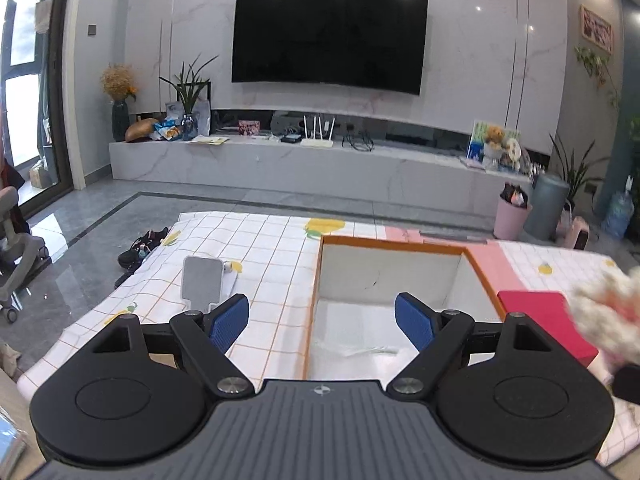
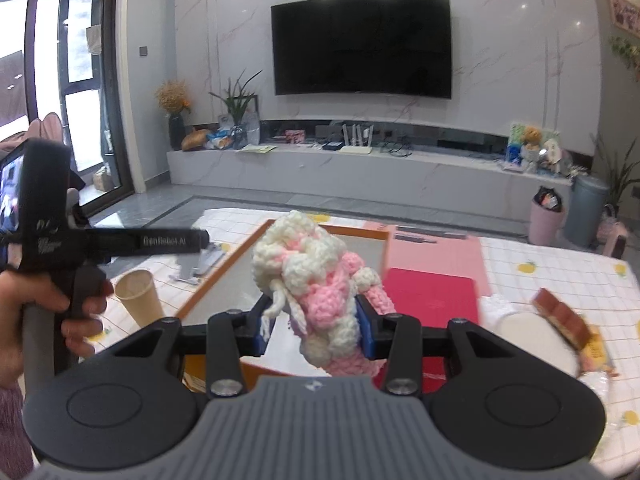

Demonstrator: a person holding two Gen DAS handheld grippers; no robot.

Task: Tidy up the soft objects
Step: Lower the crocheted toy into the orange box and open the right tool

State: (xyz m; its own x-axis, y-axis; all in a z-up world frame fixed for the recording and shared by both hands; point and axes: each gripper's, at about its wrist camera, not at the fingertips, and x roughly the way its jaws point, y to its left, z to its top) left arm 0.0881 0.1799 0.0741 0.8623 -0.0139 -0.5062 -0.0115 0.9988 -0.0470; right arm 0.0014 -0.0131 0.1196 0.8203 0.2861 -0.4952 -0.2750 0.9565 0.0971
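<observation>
**Crochet toy over the box**

I am gripping the pink-and-white crochet toy (image 2: 316,292) in my right gripper (image 2: 316,326), above the orange-rimmed box (image 1: 404,245). My left gripper (image 1: 322,320) is gaping wide, empty, over the box's near edge.

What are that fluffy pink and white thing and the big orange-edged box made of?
The fluffy toy looks like crocheted chunky yarn: looped stitches and a loose strand show, matte and soft. The right gripper squeezes it. The box seems to be stiff cardboard: straight flat walls, plain white inside, orange edging on the rim.
</observation>
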